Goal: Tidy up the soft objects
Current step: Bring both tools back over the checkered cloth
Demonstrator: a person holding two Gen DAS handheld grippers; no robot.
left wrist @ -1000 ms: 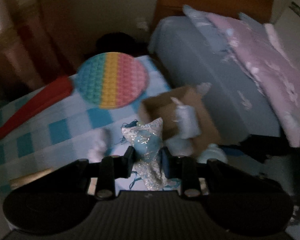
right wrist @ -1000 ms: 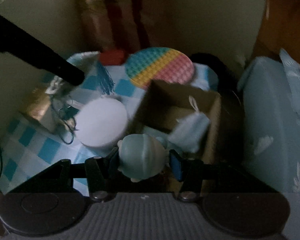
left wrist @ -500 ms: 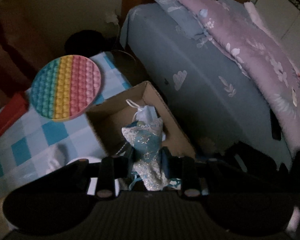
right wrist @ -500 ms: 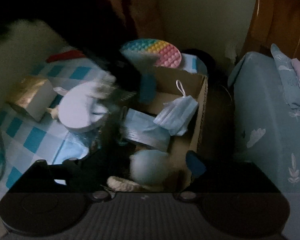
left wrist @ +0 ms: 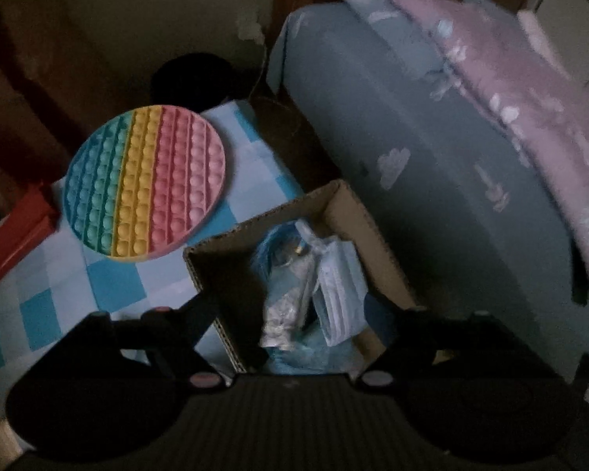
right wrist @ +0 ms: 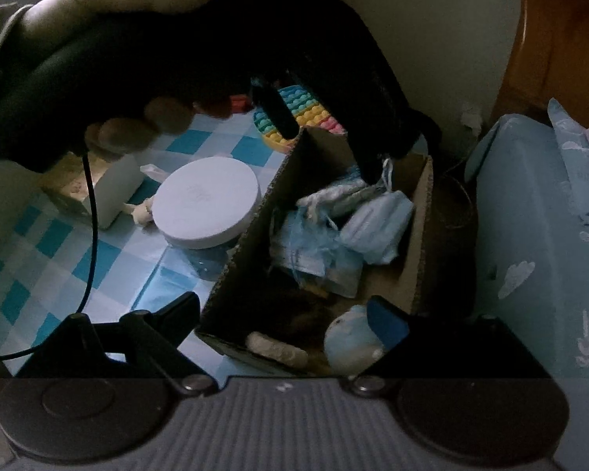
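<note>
A bed in blue sheets stands just beside the counter, whose cloth is blue-checked. At the counter's edge sits a cardboard box, with a round rainbow pop toy behind it. Both hand-held grippers hang over the box, jaws spread wide and holding nothing: left hand-held gripper, right hand-held gripper. Inside the box lie a face mask, a sparkly blue pouch and a pale blue plush.
</note>
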